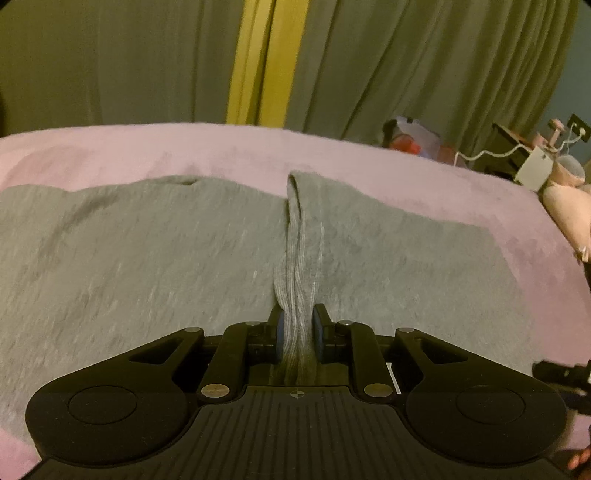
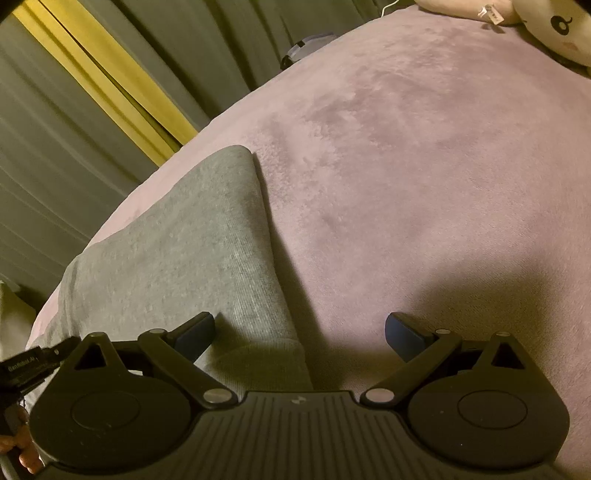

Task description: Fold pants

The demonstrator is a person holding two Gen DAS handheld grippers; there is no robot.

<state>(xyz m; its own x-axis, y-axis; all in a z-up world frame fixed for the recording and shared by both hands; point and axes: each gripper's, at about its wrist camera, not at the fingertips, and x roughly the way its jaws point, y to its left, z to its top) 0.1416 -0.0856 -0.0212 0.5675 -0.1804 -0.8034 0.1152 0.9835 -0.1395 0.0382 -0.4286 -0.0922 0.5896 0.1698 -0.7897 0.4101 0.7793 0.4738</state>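
Grey knit pants (image 1: pixel 147 258) lie spread across a pink blanket (image 1: pixel 406 166) on a bed. My left gripper (image 1: pixel 298 328) is shut on a bunched ridge of the pants' fabric (image 1: pixel 299 266), which rises from the cloth and runs away from the blue pads. In the right wrist view the same pants (image 2: pixel 184 240) lie at the left, with a rounded folded end toward the far side. My right gripper (image 2: pixel 300 332) stands open just above the pants' right edge, its left finger (image 2: pixel 195 332) over the cloth and its right finger (image 2: pixel 404 336) over the blanket. Nothing is between them.
Green curtains (image 1: pixel 110 62) with a yellow gap (image 1: pixel 258 62) hang behind the bed. A plush toy (image 2: pixel 554 26) lies at the far right corner of the bed. Cluttered items and cables (image 1: pixel 535 155) sit beside the bed. Bare blanket (image 2: pixel 424 166) stretches right of the pants.
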